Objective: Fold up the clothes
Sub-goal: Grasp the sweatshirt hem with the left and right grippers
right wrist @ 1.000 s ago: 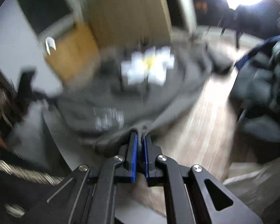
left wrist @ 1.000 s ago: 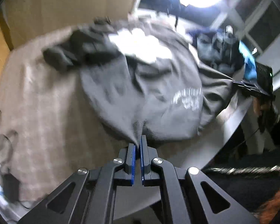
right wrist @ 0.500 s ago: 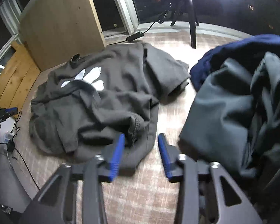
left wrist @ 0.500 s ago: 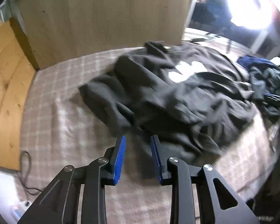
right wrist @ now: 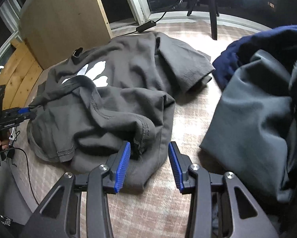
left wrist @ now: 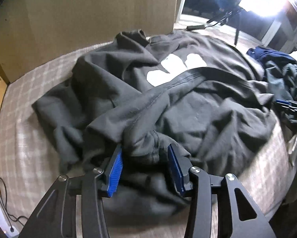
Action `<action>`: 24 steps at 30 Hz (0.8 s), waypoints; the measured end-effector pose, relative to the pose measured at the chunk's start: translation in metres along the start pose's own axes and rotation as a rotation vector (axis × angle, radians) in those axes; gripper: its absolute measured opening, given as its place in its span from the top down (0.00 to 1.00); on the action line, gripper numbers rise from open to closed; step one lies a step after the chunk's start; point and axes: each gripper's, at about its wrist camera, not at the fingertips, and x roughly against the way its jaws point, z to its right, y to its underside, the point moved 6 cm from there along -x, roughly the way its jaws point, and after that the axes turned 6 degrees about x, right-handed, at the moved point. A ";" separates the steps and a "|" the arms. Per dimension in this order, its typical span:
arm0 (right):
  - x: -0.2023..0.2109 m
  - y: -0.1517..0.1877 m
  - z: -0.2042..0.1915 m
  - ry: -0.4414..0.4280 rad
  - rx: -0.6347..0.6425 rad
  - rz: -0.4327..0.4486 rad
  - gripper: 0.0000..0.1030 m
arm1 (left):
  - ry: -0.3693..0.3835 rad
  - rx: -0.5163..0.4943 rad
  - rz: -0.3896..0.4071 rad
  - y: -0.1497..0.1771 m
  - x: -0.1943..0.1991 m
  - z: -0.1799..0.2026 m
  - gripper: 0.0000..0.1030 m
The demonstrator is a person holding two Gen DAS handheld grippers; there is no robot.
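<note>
A dark grey T-shirt [right wrist: 112,91] with a white print [left wrist: 174,69] lay crumpled, front up, on a bed covered in a pale checked blanket [right wrist: 190,111]. Its bottom hem was flopped loosely back over the body, one short sleeve spread flat toward the window, so the folding looked barely begun: no neat fold showed, and the shirt would need smoothing, its sleeves turned in and its body doubled. The left tongs [left wrist: 144,170] stood partly apart and were closing, with a bunch of the shirt's near edge lying between the blue pads [left wrist: 114,170], which did not seem to press it yet. The right tongs [right wrist: 149,164] stood apart over the shirt's lower corner, fabric between them but not pinched. To the right sat a heap of unfolded clothes: one slate-grey garment [right wrist: 255,119] and one navy garment [right wrist: 237,59] could be counted, with more perhaps hidden. In all, one shirt was being worked, two pairs of tongs were in play, and one wooden cabinet [right wrist: 65,17] stood behind the bed.
</note>
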 end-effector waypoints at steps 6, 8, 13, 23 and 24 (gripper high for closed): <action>-0.002 -0.008 0.015 0.001 -0.023 0.012 0.62 | 0.026 0.028 0.054 0.002 0.029 -0.011 0.97; -0.004 -0.014 0.018 -0.008 -0.035 0.019 0.62 | 0.016 0.033 0.073 0.003 0.047 -0.017 0.97; -0.001 -0.025 -0.020 -0.119 0.028 0.060 0.62 | -0.021 0.054 0.136 0.003 0.090 -0.041 0.97; 0.009 0.003 -0.025 -0.022 0.192 0.035 0.62 | -0.085 0.060 0.077 0.041 0.092 -0.068 0.97; 0.009 0.003 -0.023 -0.025 0.197 0.033 0.62 | -0.089 0.064 0.063 0.044 0.088 -0.071 0.97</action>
